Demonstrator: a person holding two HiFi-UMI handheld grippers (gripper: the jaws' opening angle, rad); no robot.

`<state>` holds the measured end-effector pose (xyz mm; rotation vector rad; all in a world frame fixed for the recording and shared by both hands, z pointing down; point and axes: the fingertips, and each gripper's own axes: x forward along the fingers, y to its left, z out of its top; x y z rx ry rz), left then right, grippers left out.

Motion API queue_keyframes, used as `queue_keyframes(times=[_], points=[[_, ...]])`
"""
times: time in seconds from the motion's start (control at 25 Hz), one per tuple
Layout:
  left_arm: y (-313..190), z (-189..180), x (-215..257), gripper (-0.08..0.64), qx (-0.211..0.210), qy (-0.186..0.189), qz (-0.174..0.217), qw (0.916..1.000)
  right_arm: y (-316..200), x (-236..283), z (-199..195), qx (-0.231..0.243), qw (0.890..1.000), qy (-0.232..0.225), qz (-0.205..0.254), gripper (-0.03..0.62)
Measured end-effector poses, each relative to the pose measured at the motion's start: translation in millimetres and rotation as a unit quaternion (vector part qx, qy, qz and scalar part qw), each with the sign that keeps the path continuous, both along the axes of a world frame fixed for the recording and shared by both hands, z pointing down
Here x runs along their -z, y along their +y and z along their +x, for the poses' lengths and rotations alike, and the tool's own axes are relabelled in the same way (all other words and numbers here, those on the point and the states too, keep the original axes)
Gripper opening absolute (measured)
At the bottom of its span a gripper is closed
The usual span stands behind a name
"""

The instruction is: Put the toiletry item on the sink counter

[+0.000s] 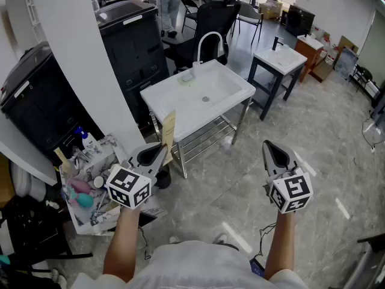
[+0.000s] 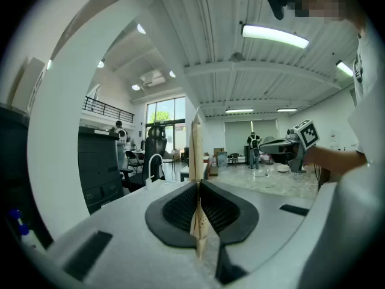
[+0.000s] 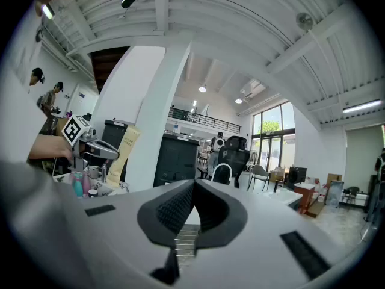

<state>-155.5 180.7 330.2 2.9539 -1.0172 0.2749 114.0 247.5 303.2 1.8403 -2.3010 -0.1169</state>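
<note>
Between my left gripper's (image 1: 158, 154) shut jaws stands the sachet (image 1: 169, 127), pinched near its bottom edge, still short of the sink (image 1: 238, 84). I judge it light, thin and floppy; that low pinch suits it. Right gripper (image 3: 192, 184) is closed on nothing.

The sink counter (image 1: 165, 104) is glossy white, the floor (image 1: 313, 131) polished stone, the toiletry sachet (image 1: 169, 128) matt, paper-like.
</note>
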Motion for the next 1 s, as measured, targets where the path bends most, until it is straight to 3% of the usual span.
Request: queue_keyframes(times=[0.32, 0.44, 0.6, 1.0], points=[[-0.1, 19.2, -6.0, 0.022, -0.003, -0.002, -0.007, 1.0000, 0.5, -5.1, 23.2, -0.008, 1.000, -0.022, 0.004, -0.003], [1.9, 33.6, -5.6, 0.023, 0.000, -0.003, -0.006, 1.0000, 2.6, -4.7, 37.4, -0.006, 1.000, -0.010, 0.006, -0.003], [5.5, 53.8, -7.1, 0.022, 0.017, -0.002, -0.007, 0.9998, 6.3, -8.9, 64.4, 0.001, 1.000, 0.007, 0.005, -0.003], [27.8, 105.0, -21.3, 0.022, 0.057, -0.004, -0.020, 0.9982, 10.6, -25.0, 125.8, 0.040, 0.999, -0.033, 0.003, -0.003]])
